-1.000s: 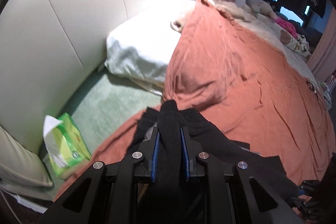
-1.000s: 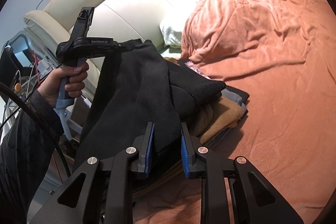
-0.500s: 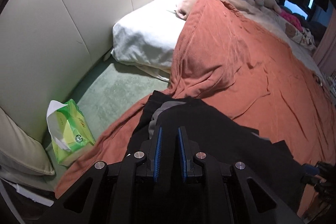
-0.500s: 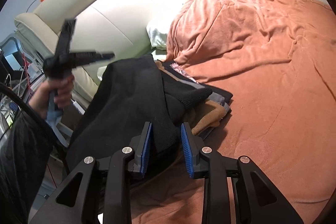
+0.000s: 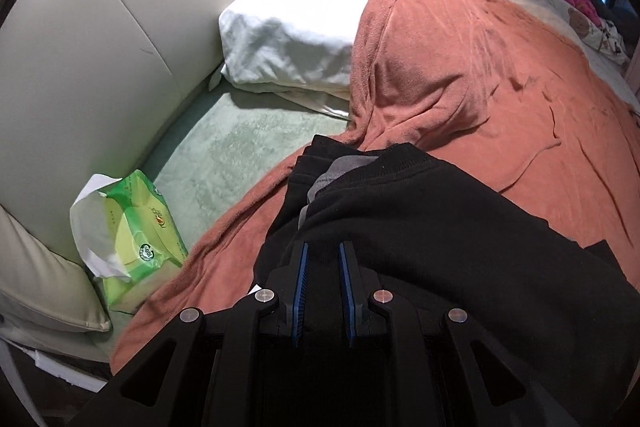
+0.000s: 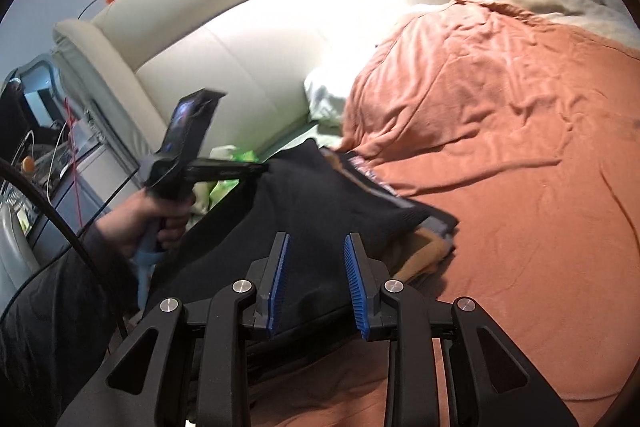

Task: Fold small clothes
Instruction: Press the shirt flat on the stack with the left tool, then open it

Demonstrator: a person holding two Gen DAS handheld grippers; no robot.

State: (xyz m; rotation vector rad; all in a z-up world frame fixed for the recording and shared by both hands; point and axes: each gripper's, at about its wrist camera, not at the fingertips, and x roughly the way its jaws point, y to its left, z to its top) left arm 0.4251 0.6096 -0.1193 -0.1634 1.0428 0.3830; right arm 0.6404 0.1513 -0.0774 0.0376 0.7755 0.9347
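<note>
A black knit garment (image 5: 440, 223) lies draped over a pile of folded clothes (image 6: 424, 247) on the orange blanket. My left gripper (image 5: 322, 259) is shut on the black garment's edge, the cloth filling the gap between its blue pads. It also shows in the right wrist view (image 6: 256, 169), held by a hand at the left, gripping the garment's far edge. My right gripper (image 6: 313, 251) stands low over the garment (image 6: 320, 211) with its jaws spread; the cloth lies between and under them without being pinched. A grey and a tan garment peek from under the black one.
The orange blanket (image 5: 500, 99) covers most of the bed. A white pillow (image 5: 292, 23) and cream headboard (image 5: 120, 27) lie beyond. A green wipes pack (image 5: 132, 235) sits on the pale green sheet (image 5: 224, 163) at the left. Bedside clutter and cables (image 6: 48, 155) stand far left.
Both grippers have lowered the black garment from hanging upright onto the pile of clothes. My right gripper has opened wider and let the cloth go. The left still holds its edge.
</note>
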